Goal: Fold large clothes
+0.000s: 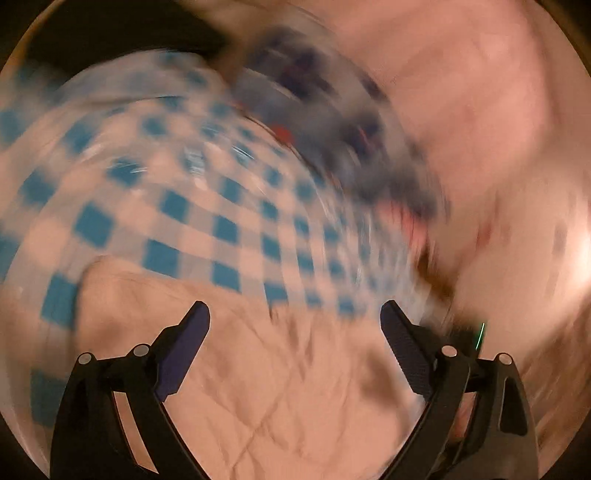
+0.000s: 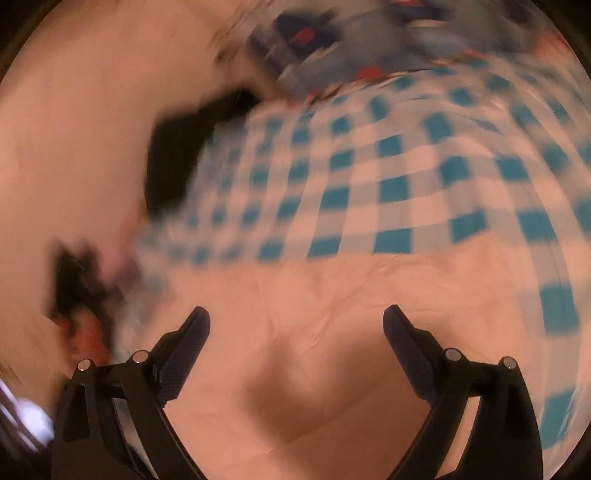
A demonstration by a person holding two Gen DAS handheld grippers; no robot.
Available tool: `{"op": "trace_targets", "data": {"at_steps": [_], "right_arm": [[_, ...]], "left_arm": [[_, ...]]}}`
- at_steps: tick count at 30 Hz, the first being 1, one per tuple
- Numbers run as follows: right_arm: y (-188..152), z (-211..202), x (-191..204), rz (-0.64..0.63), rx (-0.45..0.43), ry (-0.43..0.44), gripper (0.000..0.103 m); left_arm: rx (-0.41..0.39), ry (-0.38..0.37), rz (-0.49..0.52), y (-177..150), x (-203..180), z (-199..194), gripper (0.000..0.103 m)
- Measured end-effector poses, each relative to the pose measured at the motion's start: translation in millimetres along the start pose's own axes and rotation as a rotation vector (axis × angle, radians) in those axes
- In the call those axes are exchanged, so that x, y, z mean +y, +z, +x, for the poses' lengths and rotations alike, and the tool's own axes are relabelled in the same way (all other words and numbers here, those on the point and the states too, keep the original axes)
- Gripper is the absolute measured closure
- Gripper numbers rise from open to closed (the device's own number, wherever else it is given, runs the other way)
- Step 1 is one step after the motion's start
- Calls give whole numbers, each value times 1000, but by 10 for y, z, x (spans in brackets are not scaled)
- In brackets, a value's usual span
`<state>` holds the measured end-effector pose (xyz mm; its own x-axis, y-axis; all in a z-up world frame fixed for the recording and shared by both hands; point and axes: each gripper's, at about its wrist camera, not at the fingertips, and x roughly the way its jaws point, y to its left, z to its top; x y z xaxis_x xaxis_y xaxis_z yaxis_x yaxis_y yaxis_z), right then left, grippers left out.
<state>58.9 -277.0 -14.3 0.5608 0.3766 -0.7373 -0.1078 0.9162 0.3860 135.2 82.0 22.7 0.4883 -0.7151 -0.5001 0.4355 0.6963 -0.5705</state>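
Observation:
A pale, creased garment (image 1: 258, 369) lies flat on a blue-and-white checked cloth (image 1: 192, 206). My left gripper (image 1: 295, 314) hangs above it, open, with nothing between its fingers. In the right wrist view the same pale garment (image 2: 314, 314) spreads below my right gripper (image 2: 295, 317), which also stands open and empty. The checked cloth (image 2: 406, 166) stretches beyond it. Both views are smeared by motion.
A heap of dark blue and red patterned fabric (image 1: 332, 122) lies past the checked cloth; it is also in the right wrist view (image 2: 314, 33). A black shape (image 2: 181, 155) sits at the cloth's left edge there. Pale blurred surroundings fill the rest.

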Motion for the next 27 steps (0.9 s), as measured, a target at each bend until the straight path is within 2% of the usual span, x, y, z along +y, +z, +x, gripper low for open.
{"op": "trace_targets", "data": {"at_steps": [2,3,4,5,7,8,9,10,12,16,19,20,21,23,24,25,26,27], "right_arm": [[41,368,197,-124,71,-133,12],[55,487,227,-149,88,-167,12],[84,643,227,-165,111,-206,12],[106,783,189,-171,132,-252,12],[93,1143,-54,-137,207,-333,7],[77,1304,-202,-83,246,-321,7],[47,1397,-361,-19,245,-286,7],[47,1410,-428,4,223,-281,7],[11,1421,-428,-10,215,-301,7],[16,1295,-433,-15,236,-292,7],[85,842,-321,-27,106,-297,7],[92,722,-332,-33,70,-321,7],[89,622,-419,-34,44,-383,7],[39,716,-700,18,94,-452,7],[-31,831,-882,57,134,-456,7],[-100,903,-1042,117,144,-397,7],[-131,907,-1143,170,120,-350,6],[-143,891,-1180,185,110,-339,6]], "left_arm": [[74,47,169,-146,-326,302,14],[108,82,225,-202,-425,479,14],[127,101,249,-235,-449,578,14],[152,156,272,-240,-456,793,14],[204,310,286,-264,-314,1172,14],[219,345,274,-264,-197,1273,14],[243,390,243,-288,-11,1414,14],[261,407,188,-303,182,1509,14],[258,397,156,-334,334,1555,14],[261,463,217,-385,218,1523,14],[191,544,275,-348,16,1262,14],[155,575,308,-348,-56,1146,14],[127,596,344,-353,-98,1076,14],[142,640,383,-342,-64,1140,13],[194,643,356,-355,67,1247,13],[237,617,296,-369,225,1343,11],[251,557,210,-359,399,1394,9],[254,530,168,-340,486,1413,8]]}}
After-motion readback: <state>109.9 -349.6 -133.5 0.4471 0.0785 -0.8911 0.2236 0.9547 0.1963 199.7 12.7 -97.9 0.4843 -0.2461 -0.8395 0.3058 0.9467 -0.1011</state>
